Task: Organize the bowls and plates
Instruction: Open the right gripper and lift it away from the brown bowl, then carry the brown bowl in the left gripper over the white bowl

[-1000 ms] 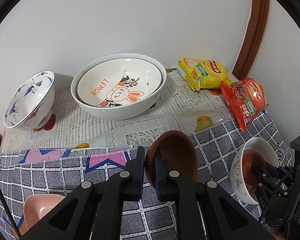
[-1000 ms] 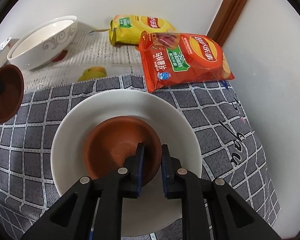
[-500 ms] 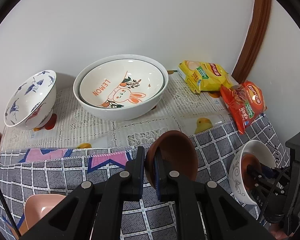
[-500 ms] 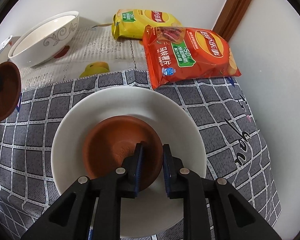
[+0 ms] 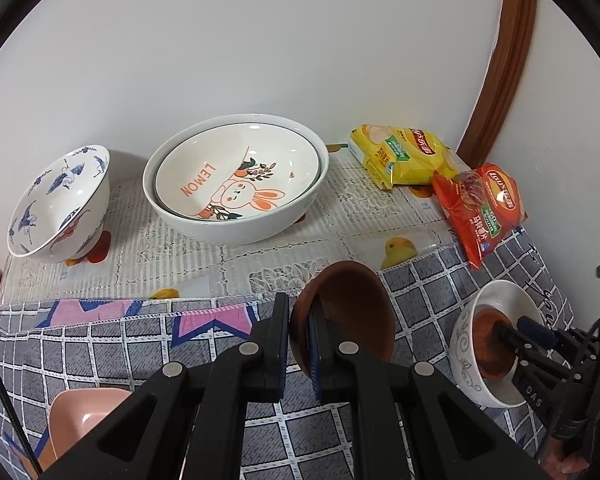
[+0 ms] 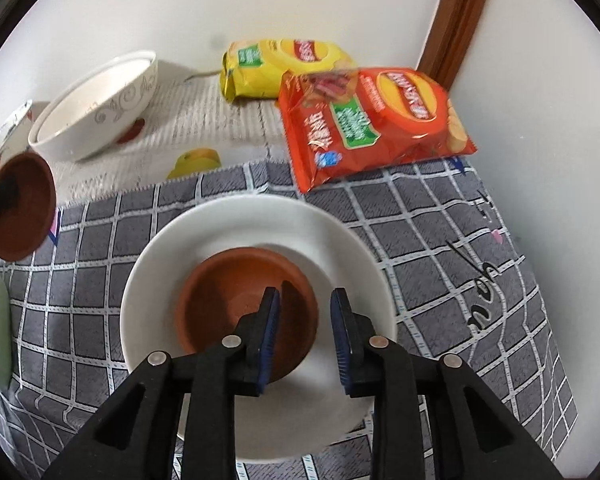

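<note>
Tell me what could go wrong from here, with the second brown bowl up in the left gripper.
The left gripper pinches its brown bowl only by the rim, tilted on edge; it may slip out. The right gripper is open but straddles the rim of the nested brown bowl; pulling back carelessly could tip it or drag the white bowl.

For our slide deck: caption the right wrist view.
Open right gripper above a brown bowl nested in a white bowl.

The right hand-held gripper (image 6: 305, 332), jaws parted, straddles the brown bowl's (image 6: 236, 300) rim inside the white bowl (image 6: 352, 248).
</note>
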